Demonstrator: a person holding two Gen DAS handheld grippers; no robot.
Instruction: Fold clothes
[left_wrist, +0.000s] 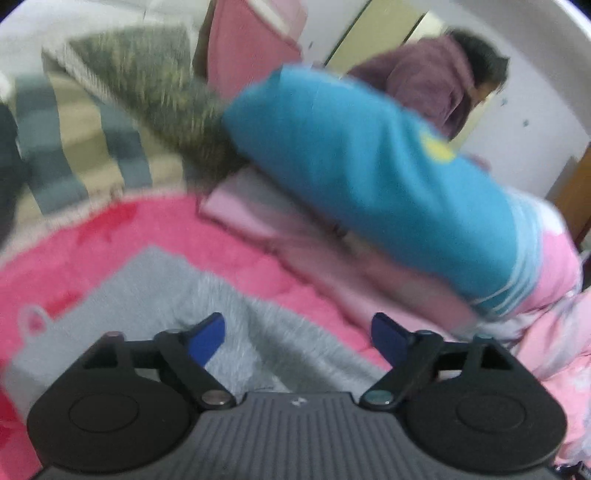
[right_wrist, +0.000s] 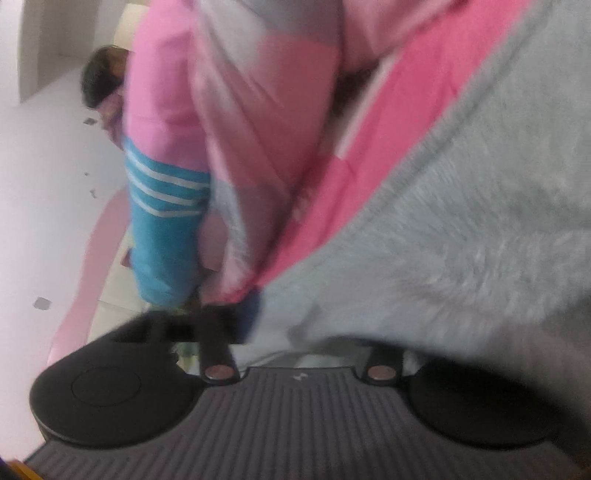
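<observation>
Grey fleece garment (left_wrist: 207, 310) lies directly under and ahead of the left gripper (left_wrist: 298, 334), spread flat on a bright pink blanket (left_wrist: 122, 236). Left gripper: its 2 blue-padded fingers (left_wrist: 207, 338) stand wide apart, with nothing between them and no pad touching the fleece.

Ahead of the left gripper and to its right sits a stack of folded clothes: a blue top with white stripes (left_wrist: 369, 166) on the upper layer, pale pink folded items (left_wrist: 280, 221) beneath it. Ahead and to the left lie a camouflage-patterned cloth (left_wrist: 155, 85) and a grey-and-beige striped cloth (left_wrist: 74, 133). Beyond the stack, a person in a mauve hooded top (left_wrist: 424, 85) is partly visible (heavily blurred).

Right gripper (right_wrist: 291, 317): the grey fleece garment (right_wrist: 461, 221) drapes over its right side and hides the right finger. Only the left finger (right_wrist: 251, 314) shows, blurred, at the fleece edge. Whether the pads press on the fleece cannot be determined. Left of this gripper hang the blue striped top (right_wrist: 166, 206) and pink fabric (right_wrist: 166, 85).
</observation>
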